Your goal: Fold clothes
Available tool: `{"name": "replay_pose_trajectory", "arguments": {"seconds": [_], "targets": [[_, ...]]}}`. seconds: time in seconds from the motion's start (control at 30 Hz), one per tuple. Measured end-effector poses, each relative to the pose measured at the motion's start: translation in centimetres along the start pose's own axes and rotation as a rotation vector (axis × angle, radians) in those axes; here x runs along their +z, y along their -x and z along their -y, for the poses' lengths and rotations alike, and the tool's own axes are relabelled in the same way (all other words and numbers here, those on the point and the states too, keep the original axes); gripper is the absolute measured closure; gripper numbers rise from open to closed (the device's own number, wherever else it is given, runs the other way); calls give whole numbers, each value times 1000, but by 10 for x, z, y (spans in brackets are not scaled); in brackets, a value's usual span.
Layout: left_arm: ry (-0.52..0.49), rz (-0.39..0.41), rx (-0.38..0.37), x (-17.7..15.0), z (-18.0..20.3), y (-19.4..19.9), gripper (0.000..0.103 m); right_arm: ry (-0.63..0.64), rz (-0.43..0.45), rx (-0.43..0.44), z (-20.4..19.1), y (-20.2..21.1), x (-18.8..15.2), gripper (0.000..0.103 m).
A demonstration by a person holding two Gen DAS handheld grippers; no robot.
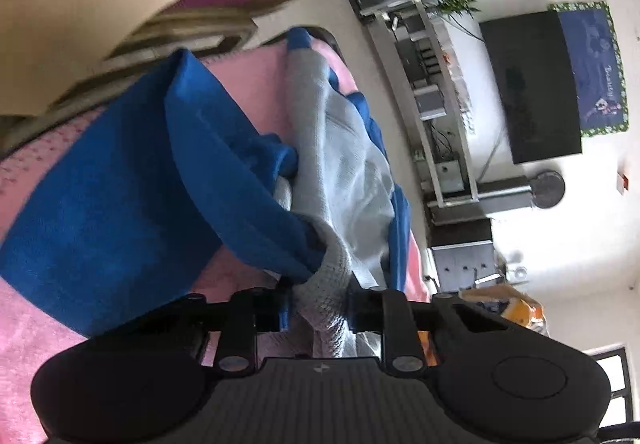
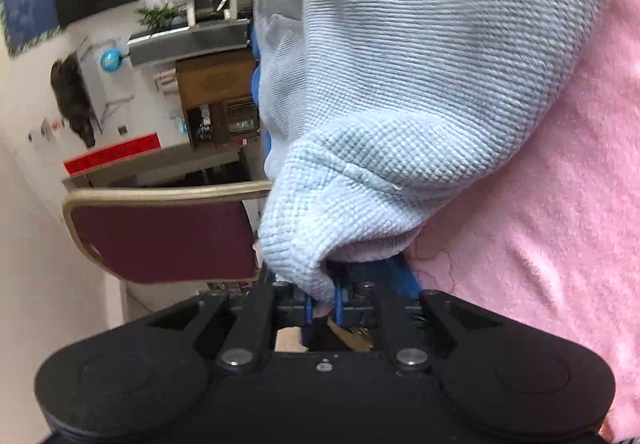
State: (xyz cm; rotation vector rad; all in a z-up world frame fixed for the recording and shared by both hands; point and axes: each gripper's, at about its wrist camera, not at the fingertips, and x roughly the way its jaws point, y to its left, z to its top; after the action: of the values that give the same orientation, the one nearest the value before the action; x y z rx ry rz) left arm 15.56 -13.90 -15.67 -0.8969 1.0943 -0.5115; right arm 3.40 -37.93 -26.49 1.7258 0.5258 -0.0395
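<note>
Both grippers, left (image 1: 320, 308) and right (image 2: 324, 308), pinch ribbed edges of the sweater (image 1: 344, 164), lifted over the pink blanket (image 1: 248, 84). I should keep tension even, edges level, so the fold lands flat.

A pink blanket (image 1: 248, 84) carries the blue-and-grey garment (image 1: 344, 164), partly lifted.

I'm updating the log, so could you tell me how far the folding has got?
Early stage. Nothing looks folded yet: the blue-and-grey sweater hangs bunched over the pink blanket. In hand: the left gripper and right gripper each pinch its ribbed edge. Left: spreading and folding.
</note>
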Motion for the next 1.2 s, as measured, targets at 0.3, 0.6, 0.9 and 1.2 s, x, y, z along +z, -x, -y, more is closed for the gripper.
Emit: {"name": "replay_pose_trajectory", "arguments": {"seconds": [0.3,0.6,0.9,1.2], "targets": [[-231,63,146,9,30,56,85,464,-38,-145,-80,48,-3,71],[-495,45,442,-3,31,46,83,793,346,-257,-138,201,54,59],[-678,75,685,-28,22,4,82,809,359,-440,-77,191,134,57],[-638,43,680,-27,19,-2,82,795,252,-645,-46,134,148,97]]}}
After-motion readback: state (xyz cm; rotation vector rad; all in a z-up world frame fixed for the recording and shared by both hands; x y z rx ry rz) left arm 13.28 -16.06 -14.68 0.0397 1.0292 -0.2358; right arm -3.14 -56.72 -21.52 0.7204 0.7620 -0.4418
